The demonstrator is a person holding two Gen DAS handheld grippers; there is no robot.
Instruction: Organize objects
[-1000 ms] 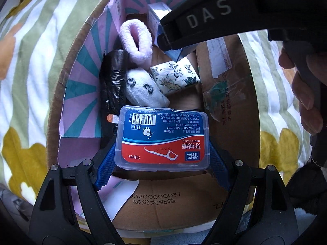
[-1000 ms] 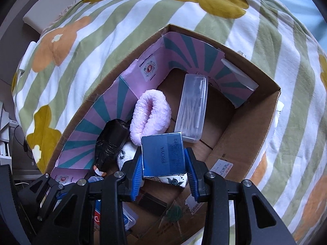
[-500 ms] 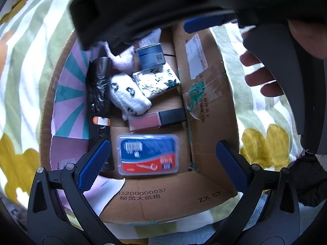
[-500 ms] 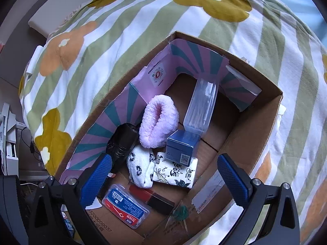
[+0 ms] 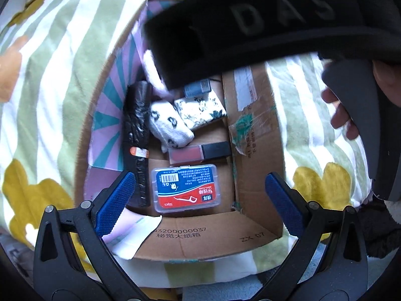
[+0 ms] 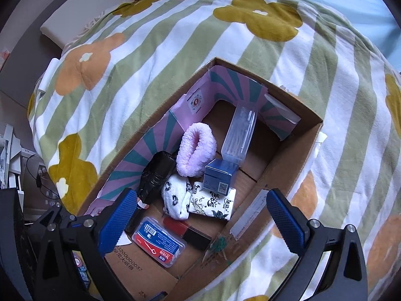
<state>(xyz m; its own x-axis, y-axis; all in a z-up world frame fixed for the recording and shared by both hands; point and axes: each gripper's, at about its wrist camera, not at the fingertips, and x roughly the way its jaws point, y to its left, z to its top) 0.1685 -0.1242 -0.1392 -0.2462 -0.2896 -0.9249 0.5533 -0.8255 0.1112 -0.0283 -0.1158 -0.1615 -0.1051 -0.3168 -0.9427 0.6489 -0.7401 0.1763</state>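
An open cardboard box (image 6: 283, 160) with a pink and teal liner sits on a bed. On its floor lie a dental floss case (image 5: 186, 188), a red lip tube (image 5: 198, 153), a panda sock (image 5: 168, 123), a printed tissue pack (image 5: 200, 110), a black bag roll (image 5: 136, 130), a pink fluffy band (image 6: 195, 150) and a clear swab case (image 6: 240, 135). A small blue box (image 6: 220, 178) rests against the tissue pack. My left gripper (image 5: 199, 178) hangs open above the floss case, touching nothing. My right gripper (image 6: 201, 195) is open over the box, empty.
A striped blanket (image 6: 175, 37) with yellow and orange flowers surrounds the box. In the left wrist view the right gripper's black body (image 5: 250, 25) and a person's hand (image 5: 338, 115) block the top. Furniture and cables (image 6: 32, 170) stand at the left edge.
Both grippers went from shut to wide open. The floss case left the left jaws and lies on the box floor. The blue box left the right jaws; that gripper rose.
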